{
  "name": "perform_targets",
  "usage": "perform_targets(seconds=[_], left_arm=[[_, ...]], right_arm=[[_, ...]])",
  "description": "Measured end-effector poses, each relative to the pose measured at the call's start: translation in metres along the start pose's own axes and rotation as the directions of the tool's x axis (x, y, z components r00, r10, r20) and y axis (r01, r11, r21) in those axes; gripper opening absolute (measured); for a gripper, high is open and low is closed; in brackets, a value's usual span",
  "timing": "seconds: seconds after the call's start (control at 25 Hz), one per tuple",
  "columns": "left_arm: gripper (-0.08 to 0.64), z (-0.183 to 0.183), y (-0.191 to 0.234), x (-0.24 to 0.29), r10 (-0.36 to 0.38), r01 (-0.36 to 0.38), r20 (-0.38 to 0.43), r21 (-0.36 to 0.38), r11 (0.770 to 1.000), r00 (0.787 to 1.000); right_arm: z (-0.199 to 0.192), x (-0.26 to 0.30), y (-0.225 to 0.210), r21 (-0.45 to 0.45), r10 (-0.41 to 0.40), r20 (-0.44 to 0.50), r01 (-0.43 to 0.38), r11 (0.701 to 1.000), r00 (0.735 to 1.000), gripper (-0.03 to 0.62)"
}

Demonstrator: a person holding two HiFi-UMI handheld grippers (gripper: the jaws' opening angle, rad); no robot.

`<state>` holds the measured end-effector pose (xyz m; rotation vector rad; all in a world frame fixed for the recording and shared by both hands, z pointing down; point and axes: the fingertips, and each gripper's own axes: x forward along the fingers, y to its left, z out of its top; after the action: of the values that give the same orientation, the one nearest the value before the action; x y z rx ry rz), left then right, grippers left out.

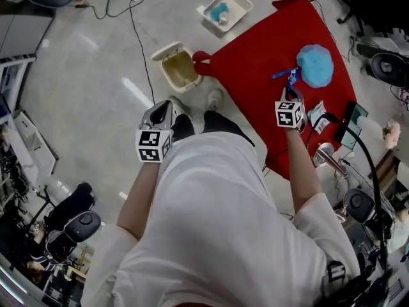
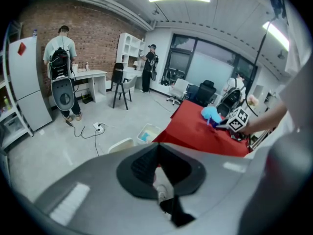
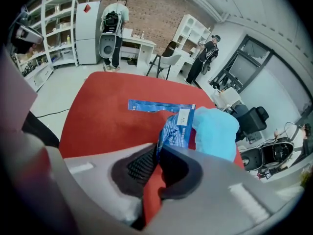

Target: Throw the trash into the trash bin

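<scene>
Grippers, nearest the person: the left gripper (image 1: 163, 112) hangs over the floor, its jaws pressed together with nothing between them. The right gripper (image 1: 291, 96), over the red cloth (image 1: 249, 62), is pinched onto the near end of a blue wrapper (image 1: 285, 75). The pinched part runs away from the jaws toward the far side. A long strip of the wrapper lies crosswise, left to right, flat on the cloth. A light-blue cap (image 1: 316, 65) sits just beside the wrapper on its right.

The trash bin (image 1: 182, 70) stands on the floor at the cloth's left corner with its lid open, well to the left of the right gripper and slightly farther. The left gripper is nearer the bin, but the load is in the right. Judged requirement: a leftward carry across the cloth. A white tray (image 1: 245, 4) lies beyond.
</scene>
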<state>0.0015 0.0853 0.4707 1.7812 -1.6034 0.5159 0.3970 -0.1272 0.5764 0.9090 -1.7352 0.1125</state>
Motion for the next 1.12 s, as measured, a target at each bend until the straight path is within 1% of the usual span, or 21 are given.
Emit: perform_targets(seconds=[0.28, 0.44, 0.6, 0.68, 0.84, 0.96, 1.12], left_arm=[[0.005, -0.004, 0.027, -0.01, 0.012, -0.011, 0.016, -0.018, 1.0, 1.0], [0.005, -0.007, 0.042, -0.016, 0.019, -0.019, 0.021, -0.028, 0.999, 1.0], [0.005, -0.011, 0.055, -0.021, 0.028, -0.028, 0.021, -0.04, 0.999, 0.999], [0.005, -0.013, 0.061, -0.023, 0.035, -0.034, 0.022, -0.046, 0.998, 0.999], [0.005, -0.019, 0.073, -0.028, 0.05, -0.049, 0.017, -0.062, 0.997, 0.999], [0.005, -0.023, 0.083, -0.03, 0.057, -0.056, 0.016, -0.073, 0.996, 0.998], [0.005, -0.03, 0.099, -0.037, 0.071, -0.07, 0.011, -0.081, 0.994, 0.997]], right_arm=[[0.044, -0.011, 0.033, 0.045, 0.055, 0.069, -0.058, 0.997, 0.996, 0.009], [0.075, -0.018, 0.058, 0.013, 0.09, 0.094, -0.091, 0.996, 0.991, 0.006], [0.106, -0.021, 0.091, 0.011, 0.141, 0.137, -0.143, 0.99, 0.981, 0.006], [0.122, -0.023, 0.113, -0.007, 0.178, 0.159, -0.179, 0.984, 0.971, 0.006], [0.154, -0.03, 0.163, -0.055, 0.262, 0.205, -0.256, 0.965, 0.943, 0.006], [0.174, -0.034, 0.197, -0.093, 0.318, 0.218, -0.305, 0.948, 0.923, 0.006], [0.192, -0.037, 0.233, -0.132, 0.371, 0.218, -0.349, 0.928, 0.903, 0.006]])
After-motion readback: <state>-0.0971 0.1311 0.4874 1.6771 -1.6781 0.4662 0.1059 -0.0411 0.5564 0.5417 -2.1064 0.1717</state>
